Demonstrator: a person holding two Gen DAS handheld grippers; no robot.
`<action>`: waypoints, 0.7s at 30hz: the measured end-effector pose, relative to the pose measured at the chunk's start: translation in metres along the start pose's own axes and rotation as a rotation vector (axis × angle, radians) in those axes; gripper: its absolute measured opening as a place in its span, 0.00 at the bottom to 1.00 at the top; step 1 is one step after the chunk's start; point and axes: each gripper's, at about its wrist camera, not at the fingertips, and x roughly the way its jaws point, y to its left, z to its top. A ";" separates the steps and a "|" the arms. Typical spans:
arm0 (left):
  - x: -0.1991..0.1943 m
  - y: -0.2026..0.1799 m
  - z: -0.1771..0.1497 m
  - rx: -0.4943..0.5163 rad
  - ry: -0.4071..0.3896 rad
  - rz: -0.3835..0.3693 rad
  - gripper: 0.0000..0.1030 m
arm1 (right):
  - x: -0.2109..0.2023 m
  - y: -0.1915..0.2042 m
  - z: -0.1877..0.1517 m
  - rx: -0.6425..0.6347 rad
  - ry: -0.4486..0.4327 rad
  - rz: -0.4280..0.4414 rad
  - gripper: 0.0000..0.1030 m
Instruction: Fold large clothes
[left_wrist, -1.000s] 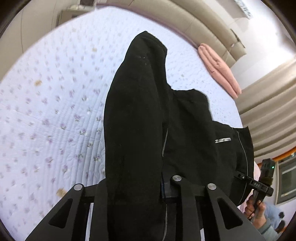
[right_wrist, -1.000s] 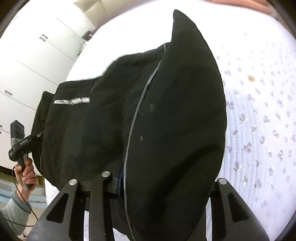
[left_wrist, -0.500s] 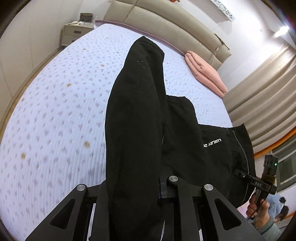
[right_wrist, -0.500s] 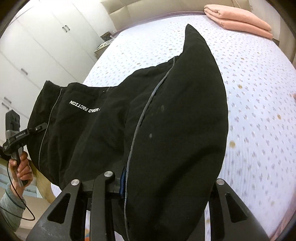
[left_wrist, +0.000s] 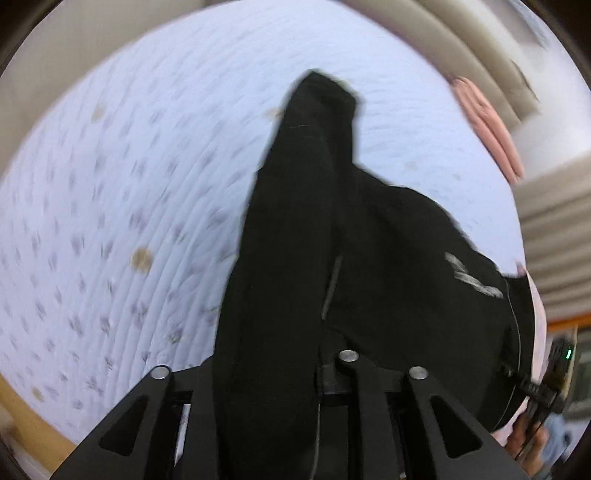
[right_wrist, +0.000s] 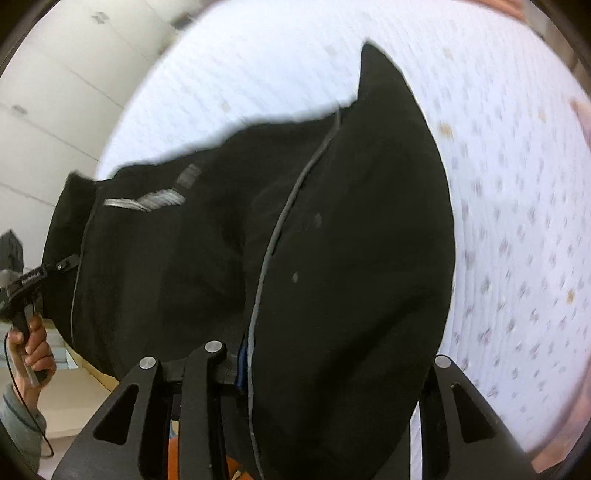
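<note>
The left gripper (left_wrist: 273, 373) is clamped on a black garment (left_wrist: 295, 258), the cloth bunched between its two fingers and rising away from the camera in a thick fold toward the far side of the bed (left_wrist: 110, 221). The right gripper (right_wrist: 291, 354) is likewise clenched on the same black garment (right_wrist: 332, 240), which billows over its fingers and hides most of the right one.

The garment hangs stretched between the two grippers above the quilted, flower-printed bed cover, with a thin grey piping line (right_wrist: 280, 229) running along it and blurred white lettering (right_wrist: 147, 201) near one edge. Whether its far end touches the bed cannot be told.

In the right wrist view the person's left hand (right_wrist: 31, 347) shows at the near left, fingers wrapped round the handle of the other gripper, held upright with the wrist in a grey sleeve below. In the left wrist view the right hand (left_wrist: 528, 439) appears at the near right, gripping its handle beneath the garment's edge.

A folded pink blanket (left_wrist: 487, 125) lies at the far right of the bed, beside the padded headboard (left_wrist: 424, 33). White wardrobe doors (right_wrist: 55, 92) stand at the left. Both views are blurred.
</note>
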 end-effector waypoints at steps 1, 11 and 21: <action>0.010 0.017 0.000 -0.061 0.015 -0.040 0.37 | 0.008 -0.013 -0.001 0.038 0.006 0.014 0.53; -0.013 0.071 0.024 -0.165 0.009 -0.087 0.53 | -0.002 -0.067 -0.001 0.112 -0.006 -0.050 0.83; -0.151 0.007 -0.001 0.032 -0.162 0.064 0.51 | -0.109 -0.024 -0.009 0.056 -0.140 -0.159 0.83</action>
